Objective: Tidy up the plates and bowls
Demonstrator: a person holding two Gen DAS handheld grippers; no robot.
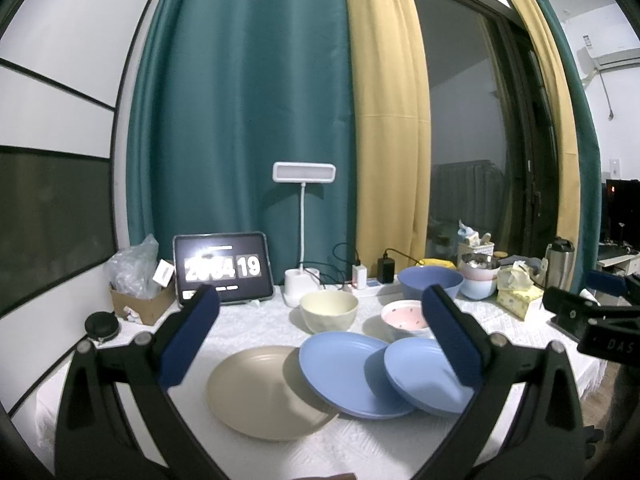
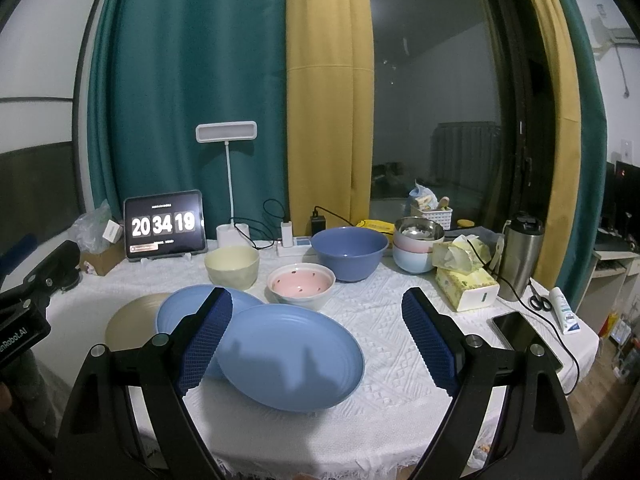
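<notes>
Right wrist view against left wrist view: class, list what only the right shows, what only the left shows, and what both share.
Only the right wrist view shows the smartphone, scissors and white tube at the table's right edge.

Only the left wrist view shows the round black case and the air conditioner.

Both show the beige plate, two overlapping blue plates, cream bowl, pink spotted bowl, large blue bowl, tablet clock, and open, empty grippers: left gripper, right gripper.
</notes>
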